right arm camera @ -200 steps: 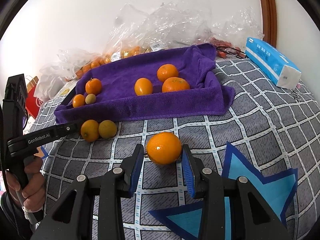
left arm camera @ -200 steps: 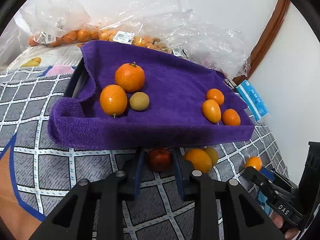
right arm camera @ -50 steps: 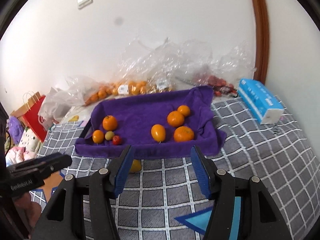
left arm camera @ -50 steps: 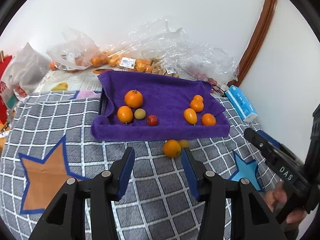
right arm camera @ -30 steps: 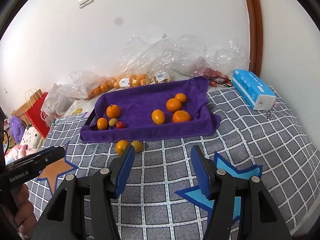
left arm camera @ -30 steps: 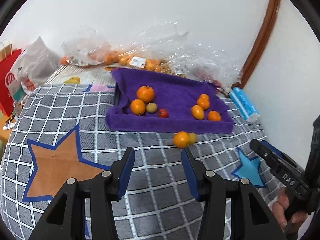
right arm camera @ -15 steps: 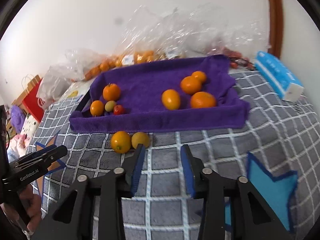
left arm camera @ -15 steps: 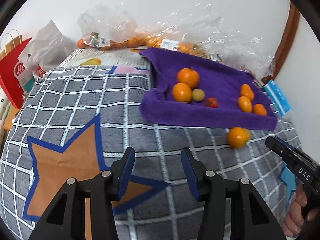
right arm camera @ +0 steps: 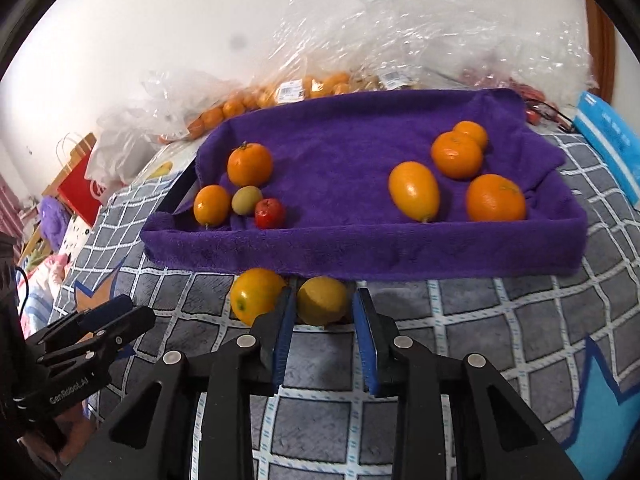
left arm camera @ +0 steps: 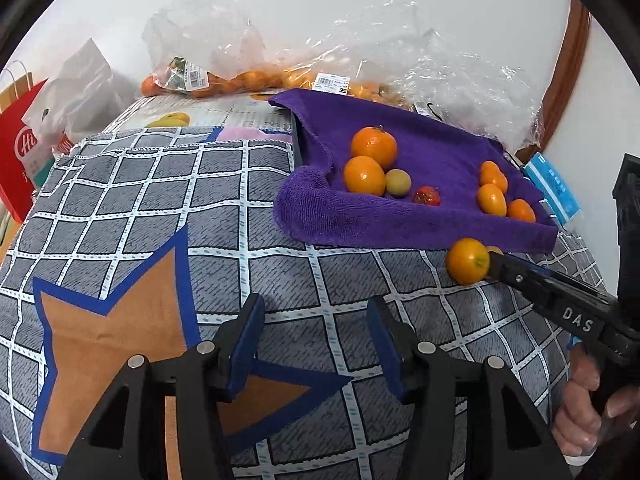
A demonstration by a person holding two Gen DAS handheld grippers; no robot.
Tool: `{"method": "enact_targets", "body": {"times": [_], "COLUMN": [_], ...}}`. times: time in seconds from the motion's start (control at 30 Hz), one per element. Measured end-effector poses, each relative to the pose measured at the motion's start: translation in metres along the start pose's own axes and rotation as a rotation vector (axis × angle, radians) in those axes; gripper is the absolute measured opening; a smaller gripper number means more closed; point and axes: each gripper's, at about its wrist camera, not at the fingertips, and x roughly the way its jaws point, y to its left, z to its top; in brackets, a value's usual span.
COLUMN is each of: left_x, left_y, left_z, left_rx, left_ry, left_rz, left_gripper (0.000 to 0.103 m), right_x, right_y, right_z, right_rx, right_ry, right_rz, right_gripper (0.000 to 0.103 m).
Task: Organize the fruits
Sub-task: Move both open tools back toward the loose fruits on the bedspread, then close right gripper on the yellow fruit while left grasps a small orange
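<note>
Eight fruits lay on the purple towel tray [right arm camera: 360, 252]; two remained outside its front edge, the right tool [right arm camera: 323, 322] narrowly bracketing the yellow fruit [right arm camera: 322, 300], the left tool [left arm camera: 314, 344] wide, empty.

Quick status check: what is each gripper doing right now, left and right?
Left gripper: open, holding nothing, over the checked cloth.
Right gripper: open, jaws on either side of the yellow fruit, not clamped on it.
</note>
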Motion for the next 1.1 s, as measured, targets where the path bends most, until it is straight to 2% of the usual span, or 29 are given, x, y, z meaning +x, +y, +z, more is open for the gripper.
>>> {"method": "enact_targets", "body": {"times": [0.07,0.3,0.57,0.7,0.83,0.97,1.03,1.1], "left_x": [0.000,-0.001,0.001,0.002,0.002,-0.002,-0.005,-0.009], "left_y": [0.002,0.006,-0.001,-0.004,-0.005,-0.013,-0.019,-0.032], "left_z": [0.000,-0.001,0.000,-0.001,0.000,-0.005,-0.008,-0.008], "left_rx": [-0.006,-0.025,0.010,0.027,0.036,0.072,0.067,0.062], "left_ry": [-0.002,-0.005,0.005,0.010,0.011,0.023,0.029,0.039], "left_rz": [-0.008,-0.031,0.010,0.009,0.015,0.032,0.015,-0.047], "left_gripper": [0.051,0.050,0.051,0.056,0.056,0.055,0.055,0.055], "right_x": [-0.001,-0.027,-0.022,-0.024,-0.031,-0.038,-0.044,-0.049], "right_y": [0.003,-0.014,-0.031,-0.035,-0.038,-0.038,-0.041,-0.047], "right_z": [-0.001,-0.014,-0.024,-0.023,-0.025,-0.027,-0.029,-0.032], "right_rx": [-0.016,-0.068,-0.033,-0.015,0.002,-0.034,-0.050,-0.054], "right_ry": [-0.008,-0.030,0.000,-0.009,-0.037,-0.059,-0.075,-0.087], "right_rz": [-0.011,-0.143,-0.123,-0.099,-0.084,-0.126,-0.152,-0.166], "right_gripper": [0.028,0.028,0.031,0.028,0.028,0.028,0.028,0.028]}}
